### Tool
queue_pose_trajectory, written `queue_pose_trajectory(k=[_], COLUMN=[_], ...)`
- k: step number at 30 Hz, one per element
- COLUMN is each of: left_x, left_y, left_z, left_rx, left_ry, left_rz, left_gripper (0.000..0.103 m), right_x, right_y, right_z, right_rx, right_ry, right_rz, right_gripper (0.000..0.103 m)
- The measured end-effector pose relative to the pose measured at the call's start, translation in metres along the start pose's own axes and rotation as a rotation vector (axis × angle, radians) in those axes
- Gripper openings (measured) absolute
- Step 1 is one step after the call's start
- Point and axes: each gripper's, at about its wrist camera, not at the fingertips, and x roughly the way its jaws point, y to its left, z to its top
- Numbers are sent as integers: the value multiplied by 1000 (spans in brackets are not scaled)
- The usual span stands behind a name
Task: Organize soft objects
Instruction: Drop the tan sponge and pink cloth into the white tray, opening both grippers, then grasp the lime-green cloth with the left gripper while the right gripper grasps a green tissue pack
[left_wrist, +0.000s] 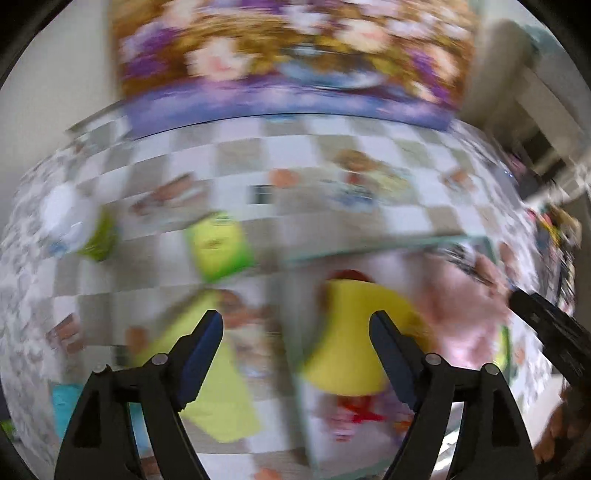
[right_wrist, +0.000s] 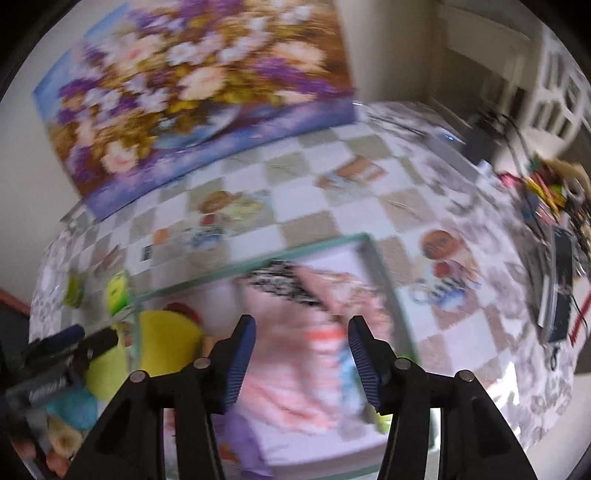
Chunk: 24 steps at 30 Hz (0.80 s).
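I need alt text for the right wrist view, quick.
The right claw hangs open over a shallow box holding a pink cloth and a yellow soft toy. The box sits on a checked tablecloth, with a floral painting behind. The picture is motion-blurred.

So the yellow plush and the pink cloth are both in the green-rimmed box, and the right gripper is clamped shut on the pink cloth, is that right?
Not quite. The yellow plush and pink cloth do lie in the green-rimmed box, but the right gripper is not clamped on the cloth. The right wrist view shows its jaws apart above the cloth, gripping nothing.
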Motion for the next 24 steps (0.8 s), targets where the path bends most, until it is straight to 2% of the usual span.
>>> queue_pose_trajectory(k=[4, 8, 14, 20, 24], left_x=[7, 17, 39, 66, 78], left_y=[52, 79, 81, 70, 69], left_z=[0, -9, -15, -17, -17], left_rx=[-106, -136, -99, -35, -35], left_ry=[29, 75, 132, 172, 186], left_rz=[71, 117, 177, 211, 217], left_gripper=[82, 82, 82, 82, 82], right_x=[8, 18, 39, 57, 64], right_y=[42, 79, 115, 128, 135], right_z=[0, -1, -4, -2, 3], right_rx=[-67, -117, -139, -151, -161], right_ry=[13, 28, 63, 90, 94], right_rz=[62, 111, 154, 146, 167], right_gripper=[58, 58, 58, 58, 58])
